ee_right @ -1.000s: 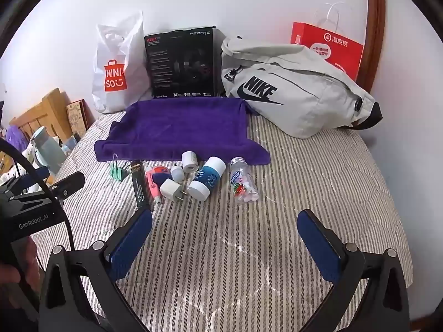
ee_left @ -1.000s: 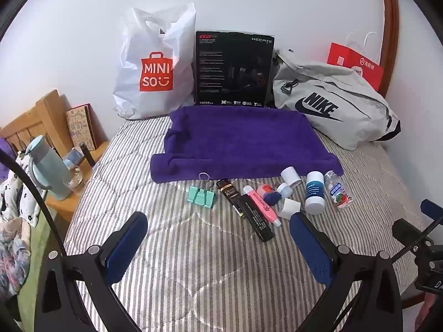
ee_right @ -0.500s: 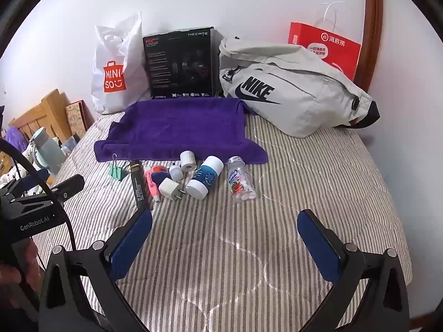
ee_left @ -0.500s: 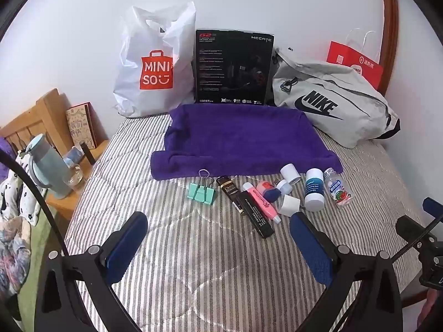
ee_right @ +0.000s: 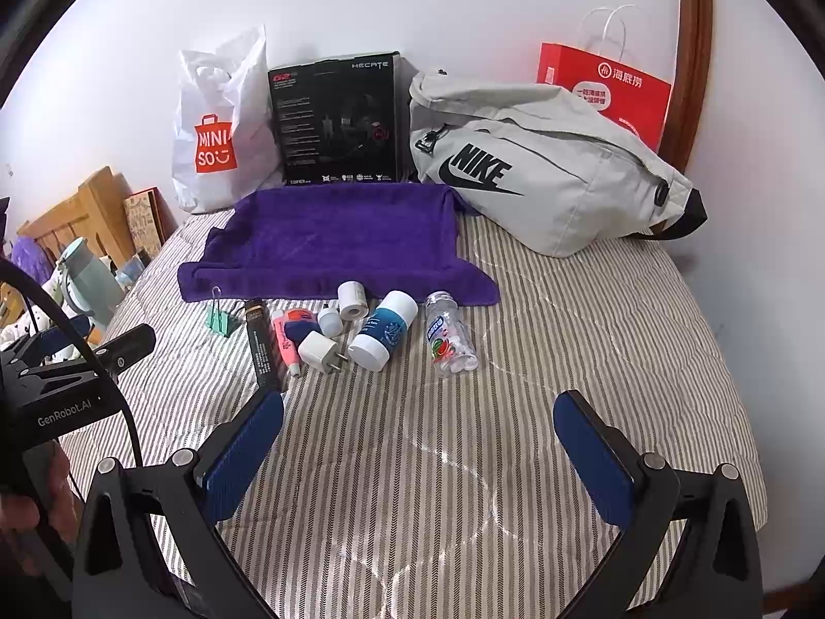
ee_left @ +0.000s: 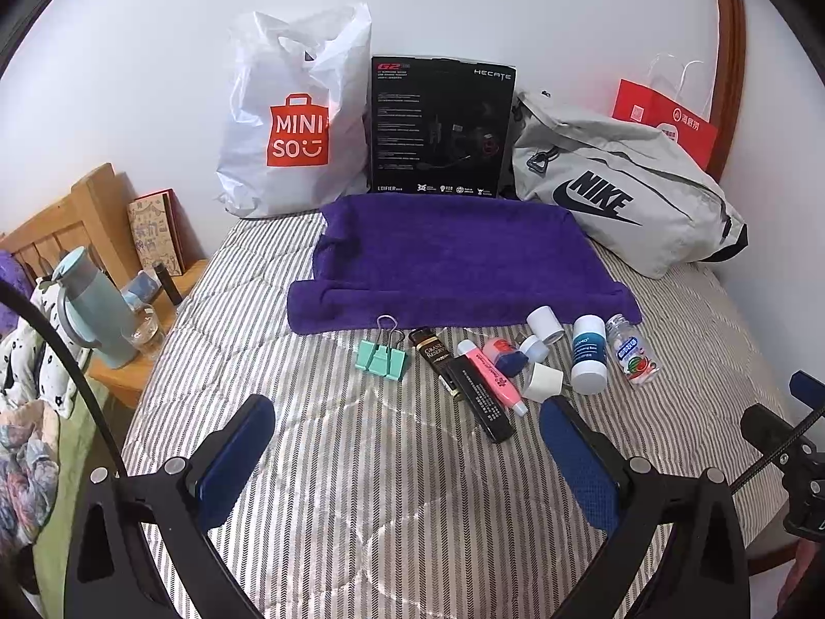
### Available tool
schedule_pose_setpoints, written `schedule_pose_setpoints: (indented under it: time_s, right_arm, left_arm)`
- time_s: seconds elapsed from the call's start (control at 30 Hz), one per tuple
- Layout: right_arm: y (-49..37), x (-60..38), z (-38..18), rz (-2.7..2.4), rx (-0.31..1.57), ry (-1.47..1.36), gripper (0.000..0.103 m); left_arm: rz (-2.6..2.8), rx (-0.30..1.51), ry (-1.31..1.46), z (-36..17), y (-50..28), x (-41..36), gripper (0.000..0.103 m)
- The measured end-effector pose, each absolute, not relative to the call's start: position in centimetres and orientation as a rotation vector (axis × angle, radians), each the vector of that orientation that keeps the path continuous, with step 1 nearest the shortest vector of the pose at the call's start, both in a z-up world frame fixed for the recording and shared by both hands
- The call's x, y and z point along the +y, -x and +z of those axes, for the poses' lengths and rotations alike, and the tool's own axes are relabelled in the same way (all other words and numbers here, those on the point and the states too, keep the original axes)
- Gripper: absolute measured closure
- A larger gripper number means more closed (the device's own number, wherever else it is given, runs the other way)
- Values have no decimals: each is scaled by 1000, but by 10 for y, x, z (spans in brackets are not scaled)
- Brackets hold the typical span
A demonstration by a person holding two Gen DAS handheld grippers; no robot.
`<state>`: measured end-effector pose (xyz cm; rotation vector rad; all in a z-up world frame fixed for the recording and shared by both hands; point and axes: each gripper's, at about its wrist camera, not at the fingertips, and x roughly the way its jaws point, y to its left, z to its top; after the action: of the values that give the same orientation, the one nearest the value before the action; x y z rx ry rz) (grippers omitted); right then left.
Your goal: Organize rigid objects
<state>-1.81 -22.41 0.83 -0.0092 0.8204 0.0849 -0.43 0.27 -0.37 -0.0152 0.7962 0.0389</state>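
Left gripper (ee_left: 407, 443) – jaws spread wide, nothing between the blue pads, held above the striped bed cover (ee_left: 319, 464) near its front edge. Right gripper (ee_right: 417, 436) – likewise wide apart and empty, over the front right part of the bed.

Small items lie in a loose row across the middle of the bed, just in front of the purple towel (ee_left: 454, 263). From the left edge inward: green binder clip (ee_left: 382, 358); black tube (ee_left: 466, 384), lying lengthwise toward the front; pink highlighter (ee_left: 492, 376) touching its side; a red-and-blue object (ee_left: 505, 356), too small to identify; white charger plug (ee_right: 318, 349), prongs visible in the right wrist view; small white roll (ee_right: 352, 300) closest to the towel's edge; white bottle with blue label (ee_right: 383, 330) on its side; clear candy bottle (ee_right: 448, 335), rightmost, a little apart from the others.

Towel spread flat toward the back of the bed. Along the back edge, against the wall: white Miniso bag (ee_left: 294, 118), black box (ee_left: 441, 126) upright, grey Nike bag (ee_left: 619, 196), red paper bag (ee_left: 670, 124) in the back right corner.
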Motion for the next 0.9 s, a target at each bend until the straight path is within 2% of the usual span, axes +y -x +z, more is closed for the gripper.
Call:
schedule_pose_setpoints:
  time_s: [0.9]
  right_arm:
    - [19,-224,7,75,828,15,0]
  left_arm:
    - [36,798,13,-1,4,3,0]
